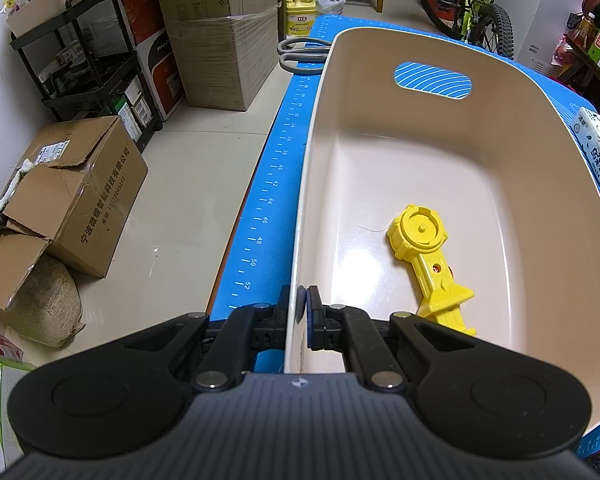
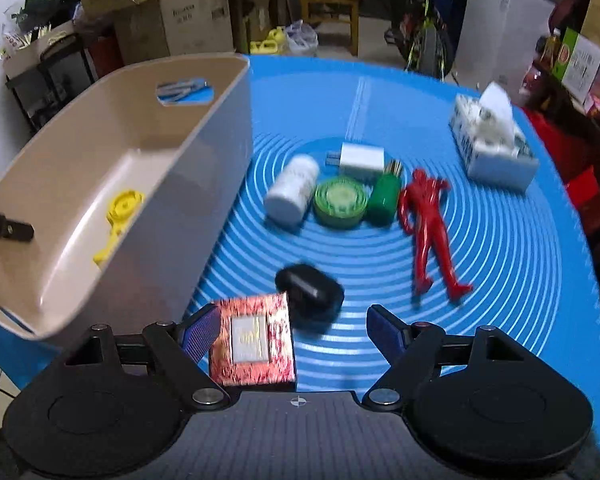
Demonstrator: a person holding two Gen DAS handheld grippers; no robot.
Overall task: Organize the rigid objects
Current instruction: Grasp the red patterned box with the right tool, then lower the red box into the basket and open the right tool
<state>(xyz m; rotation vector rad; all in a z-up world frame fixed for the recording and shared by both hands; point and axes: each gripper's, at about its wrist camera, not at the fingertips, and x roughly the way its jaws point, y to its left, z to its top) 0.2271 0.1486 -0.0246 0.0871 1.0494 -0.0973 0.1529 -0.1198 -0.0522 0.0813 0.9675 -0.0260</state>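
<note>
The right gripper (image 2: 294,330) hangs low over the near edge of the desk (image 2: 520,240) with its jaws spread wide and nothing between them. The left gripper (image 1: 302,312) is pinched tight on the near rim of the beige bin (image 1: 440,128), which sits tilted along the desk's left side with a yellow toy (image 1: 424,256) lying on its floor.

The red box (image 2: 252,346) lies flat just inside the right gripper's left finger, offset left of centre, so the right gripper is plainly the nearer one. A black case (image 2: 310,292) touches the box's far right corner.

Farther out lie a red figure (image 2: 428,224), a white bottle (image 2: 292,192), a green disc (image 2: 340,202), a green bottle (image 2: 384,200) and a white charger (image 2: 360,160), closely bunched. The bin wall stands close on the left; the open room is to the right.
</note>
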